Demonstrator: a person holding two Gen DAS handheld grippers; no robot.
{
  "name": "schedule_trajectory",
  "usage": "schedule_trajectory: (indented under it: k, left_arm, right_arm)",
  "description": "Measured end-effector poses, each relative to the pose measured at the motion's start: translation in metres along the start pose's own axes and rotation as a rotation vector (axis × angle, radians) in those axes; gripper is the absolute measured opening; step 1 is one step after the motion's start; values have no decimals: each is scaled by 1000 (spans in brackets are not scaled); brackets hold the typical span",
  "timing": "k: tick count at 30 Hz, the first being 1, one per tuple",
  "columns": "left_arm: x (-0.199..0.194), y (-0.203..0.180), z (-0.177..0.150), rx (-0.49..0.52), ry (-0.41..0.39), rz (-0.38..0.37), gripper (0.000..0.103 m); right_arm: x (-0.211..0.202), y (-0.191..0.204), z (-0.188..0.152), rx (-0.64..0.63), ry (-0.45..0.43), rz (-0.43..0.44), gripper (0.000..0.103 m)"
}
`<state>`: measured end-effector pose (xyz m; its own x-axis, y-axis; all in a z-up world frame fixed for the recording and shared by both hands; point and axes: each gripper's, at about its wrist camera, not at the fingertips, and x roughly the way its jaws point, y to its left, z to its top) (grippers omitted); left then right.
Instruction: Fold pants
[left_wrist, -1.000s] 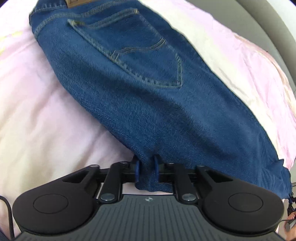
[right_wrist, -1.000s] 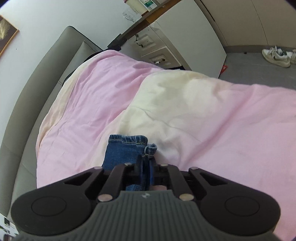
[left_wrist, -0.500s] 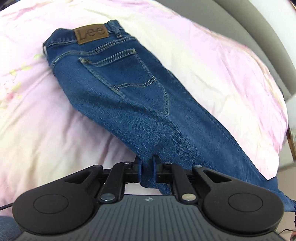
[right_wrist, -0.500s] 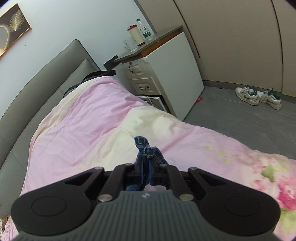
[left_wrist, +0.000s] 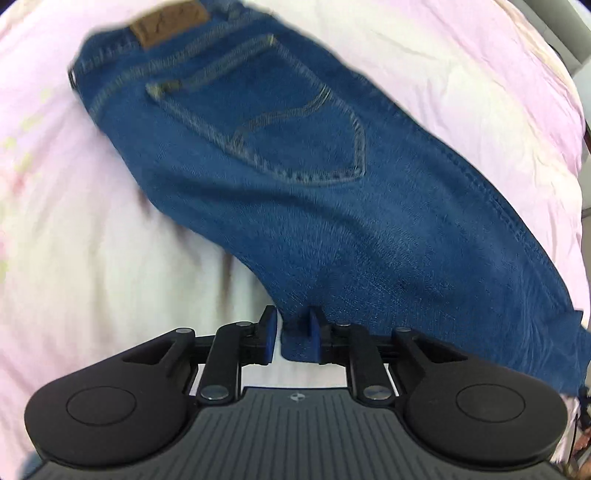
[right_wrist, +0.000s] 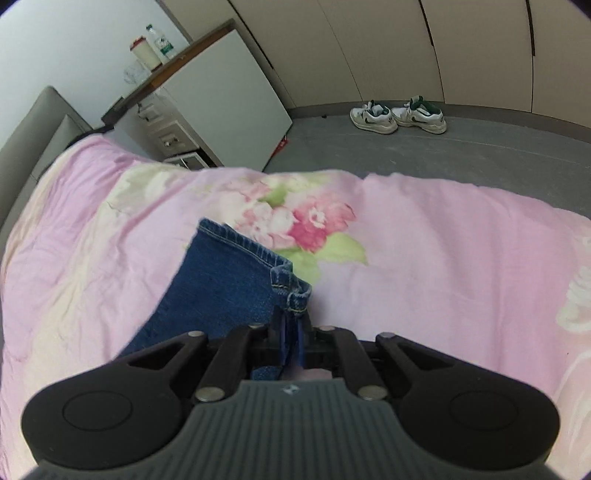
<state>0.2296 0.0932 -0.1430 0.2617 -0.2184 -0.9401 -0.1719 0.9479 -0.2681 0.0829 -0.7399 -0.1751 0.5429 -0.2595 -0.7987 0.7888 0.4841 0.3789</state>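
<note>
Pants (left_wrist: 295, 192): we count one pair, on the quilt (left_wrist: 92, 258).
Left gripper (left_wrist: 291, 338): jaws opening, denim between.
Right gripper (right_wrist: 291, 341): we see it clenched on the hem.

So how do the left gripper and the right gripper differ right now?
The left gripper has its jaws opening, with a gap beside the jeans edge between them; the right gripper is shut on the hem. The left gripper faces the back pocket; the right gripper faces the sneakers. Both hang over the pink quilt.
</note>
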Motion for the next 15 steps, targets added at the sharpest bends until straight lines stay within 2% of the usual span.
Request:
schedule_trajectory:
  k: [2,5,9,12,15]
  left_arm:
    - [-18,-4,1,86,-32,17,26]
    - [-38,-18,17,212,-88,52,38]
    - [-50,-41,57,238,-194,120,45]
    - [-51,-53,90,265,-303,159,57]
    - [-42,-60,123,353,-385,240,70]
  right_arm:
    - [5,-2,-1,-61,18,8,8]
    - [-3,2,11,-129,21,2,32]
    - [-19,27,42,-266,-24,16,36]
    - [-18,52,58,-356,-31,32,46]
    - [-2,76,65,-423,-17,11,47]
